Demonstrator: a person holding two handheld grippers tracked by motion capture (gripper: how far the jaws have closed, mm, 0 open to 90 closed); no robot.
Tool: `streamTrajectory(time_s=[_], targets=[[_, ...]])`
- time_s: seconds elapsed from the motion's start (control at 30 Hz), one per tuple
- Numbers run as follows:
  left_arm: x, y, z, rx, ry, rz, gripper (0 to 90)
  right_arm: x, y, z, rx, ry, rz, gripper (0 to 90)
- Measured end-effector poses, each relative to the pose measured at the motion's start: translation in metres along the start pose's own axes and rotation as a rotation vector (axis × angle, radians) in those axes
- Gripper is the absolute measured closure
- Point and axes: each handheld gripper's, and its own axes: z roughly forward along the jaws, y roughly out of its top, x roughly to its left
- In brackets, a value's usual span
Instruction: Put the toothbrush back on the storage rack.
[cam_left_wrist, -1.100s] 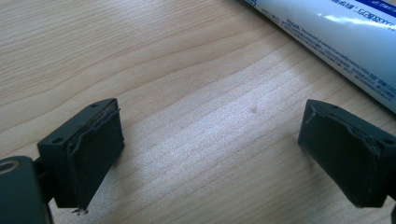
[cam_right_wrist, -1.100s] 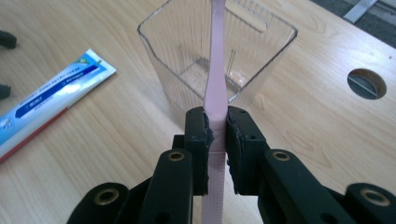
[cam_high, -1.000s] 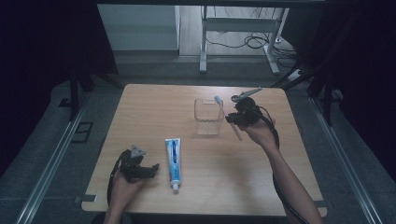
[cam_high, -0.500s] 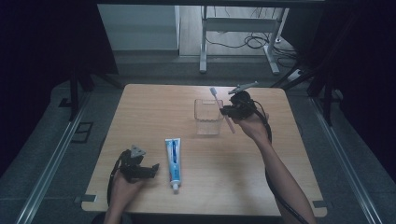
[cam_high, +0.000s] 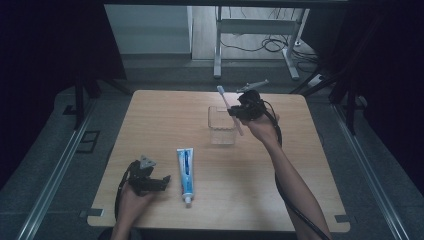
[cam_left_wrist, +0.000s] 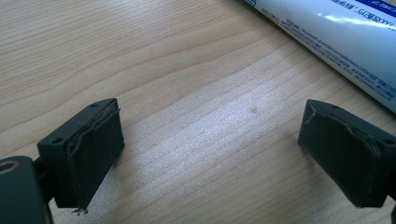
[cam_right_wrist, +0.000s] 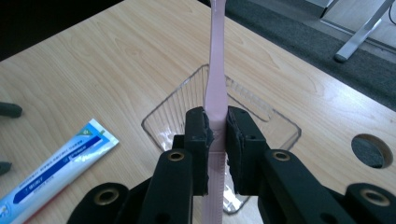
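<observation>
Right hand-held gripper (cam_right_wrist: 216, 140) clamps pink toothbrush (cam_right_wrist: 216, 88) above clear cup (cam_right_wrist: 275, 128)

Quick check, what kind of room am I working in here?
Probably a lab or data-recording booth, not a bathroom: a bare wooden table ringed by dark curtains, with cables on the floor behind. A toothbrush, toothpaste and clear cup look like props.

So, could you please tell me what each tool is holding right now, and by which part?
The right tool is shut on the pink toothbrush, gripping its handle partway along, above the clear cup. The left tool is open and holds nothing.
</observation>
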Motion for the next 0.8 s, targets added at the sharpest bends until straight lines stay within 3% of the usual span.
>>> streamTrajectory(time_s=[0.5, 0.8], targets=[[0.000, 0.001, 0.001, -0.003, -0.001, 0.007, 6.5, 0.001, 0.022, 0.009, -0.076, 0.010, 0.047, 78.9], [0.000, 0.000, 0.000, 0.002, -0.002, 0.007, 6.5, 0.006, 0.024, 0.027, -0.094, 0.006, 0.036, 78.9]])
